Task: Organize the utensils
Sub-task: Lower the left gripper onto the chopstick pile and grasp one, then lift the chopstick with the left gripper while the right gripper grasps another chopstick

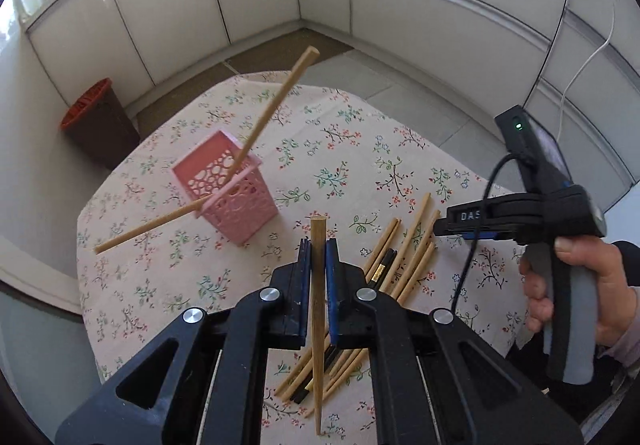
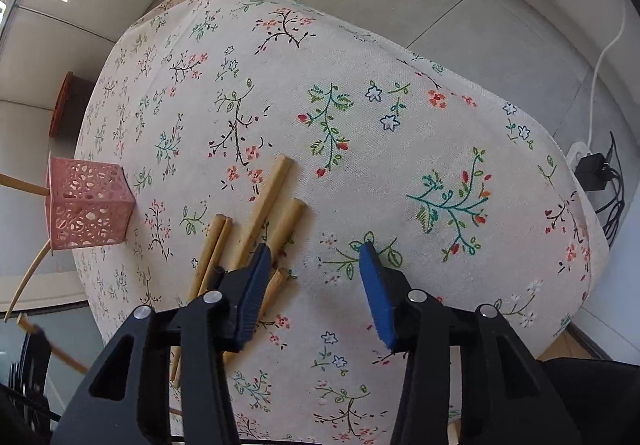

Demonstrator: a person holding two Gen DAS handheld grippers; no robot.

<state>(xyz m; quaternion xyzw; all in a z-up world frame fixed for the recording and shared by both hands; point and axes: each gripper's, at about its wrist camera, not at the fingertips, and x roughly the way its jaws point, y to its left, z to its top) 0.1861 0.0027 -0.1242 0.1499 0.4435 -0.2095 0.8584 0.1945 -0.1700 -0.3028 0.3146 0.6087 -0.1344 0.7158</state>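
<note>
My left gripper [image 1: 318, 251] is shut on a wooden chopstick [image 1: 319, 309] and holds it upright above the table. A pink perforated holder [image 1: 228, 187] stands on the floral tablecloth ahead and to the left, with two wooden chopsticks [image 1: 272, 109] leaning out of it. The holder also shows in the right wrist view [image 2: 86, 205]. A pile of wooden chopsticks [image 1: 408, 253] and a black one lies on the cloth. My right gripper [image 2: 316, 257] is open just above that pile [image 2: 264, 213], its left finger over the sticks. The right gripper also shows at the right of the left wrist view [image 1: 440, 225].
The table [image 2: 400, 93] is rounded and covered with floral cloth; its edges drop to a tiled floor. A brown bin with an orange rim [image 1: 96, 117] stands on the floor beyond the table. A power strip with cables [image 2: 592, 165] lies on the floor at the right.
</note>
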